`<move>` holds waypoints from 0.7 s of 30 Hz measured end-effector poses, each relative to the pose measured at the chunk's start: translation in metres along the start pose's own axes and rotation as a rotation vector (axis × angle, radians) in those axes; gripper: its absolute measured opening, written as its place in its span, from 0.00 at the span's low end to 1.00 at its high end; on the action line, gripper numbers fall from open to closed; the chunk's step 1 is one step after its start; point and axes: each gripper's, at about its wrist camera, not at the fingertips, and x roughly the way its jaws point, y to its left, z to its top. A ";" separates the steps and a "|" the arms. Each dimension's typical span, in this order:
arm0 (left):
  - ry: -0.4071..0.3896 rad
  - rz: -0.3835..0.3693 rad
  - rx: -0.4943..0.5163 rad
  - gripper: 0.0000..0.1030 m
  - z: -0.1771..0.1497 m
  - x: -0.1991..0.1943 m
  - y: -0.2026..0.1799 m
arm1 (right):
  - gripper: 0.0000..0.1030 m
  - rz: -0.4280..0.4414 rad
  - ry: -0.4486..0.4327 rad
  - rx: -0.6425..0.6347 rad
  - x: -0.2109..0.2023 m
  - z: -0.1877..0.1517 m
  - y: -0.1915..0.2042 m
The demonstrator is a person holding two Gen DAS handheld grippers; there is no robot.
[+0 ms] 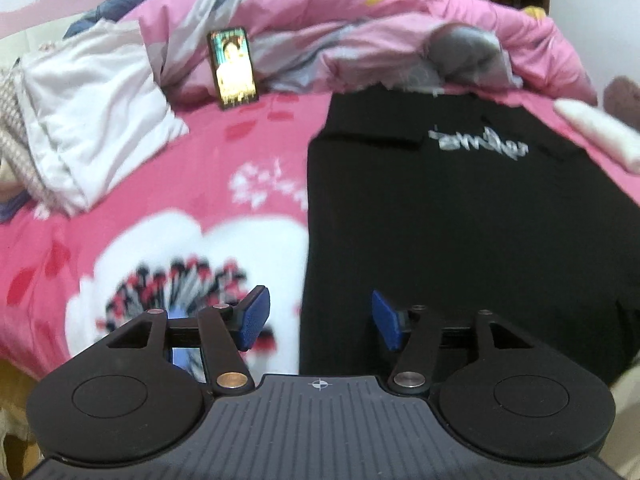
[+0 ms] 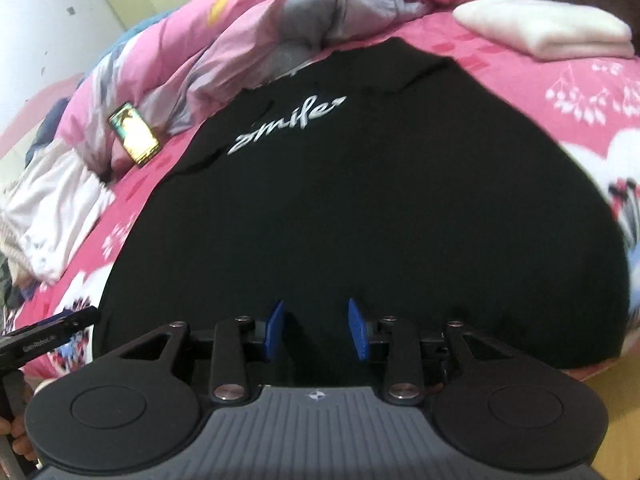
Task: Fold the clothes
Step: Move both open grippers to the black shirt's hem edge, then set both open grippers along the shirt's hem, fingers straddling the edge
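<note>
A: The bed carries everything. The black shirt lies flat, its hem at the bed's near edge, its collar toward the heaped pink quilt at the far edge; both sleeves look tucked inward.

B: So partly folded, or simply laid that way?

A: I cannot tell. The risk I see: dragging the hem would pull those sleeves loose, or the cloth could slide off the near edge.

B: Other things?

A: A folded white cloth toward the far right corner, a phone propped against the quilt.

B: The claws?

A: The left claw is spread over the shirt's left edge, holding nothing. The right claw is spread above the hem, also holding nothing.
</note>
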 end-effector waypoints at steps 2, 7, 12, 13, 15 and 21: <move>0.023 -0.001 -0.010 0.56 -0.008 -0.001 -0.002 | 0.41 0.011 0.019 -0.025 -0.005 -0.009 0.008; 0.067 0.004 -0.030 0.61 -0.025 -0.004 -0.007 | 0.42 0.039 0.064 -0.065 -0.014 -0.031 0.027; 0.079 0.014 -0.027 0.72 -0.032 -0.008 -0.009 | 0.42 -0.025 0.012 -0.141 -0.026 -0.035 0.048; 0.085 0.018 -0.026 0.73 -0.033 -0.007 -0.009 | 0.42 -0.045 -0.008 -0.162 -0.027 -0.033 0.052; 0.098 0.031 -0.022 0.76 -0.036 -0.005 -0.010 | 0.42 -0.083 -0.046 -0.208 -0.029 -0.030 0.059; 0.098 0.068 -0.005 0.95 -0.039 -0.004 -0.013 | 0.47 -0.265 -0.154 -0.335 -0.014 -0.016 0.064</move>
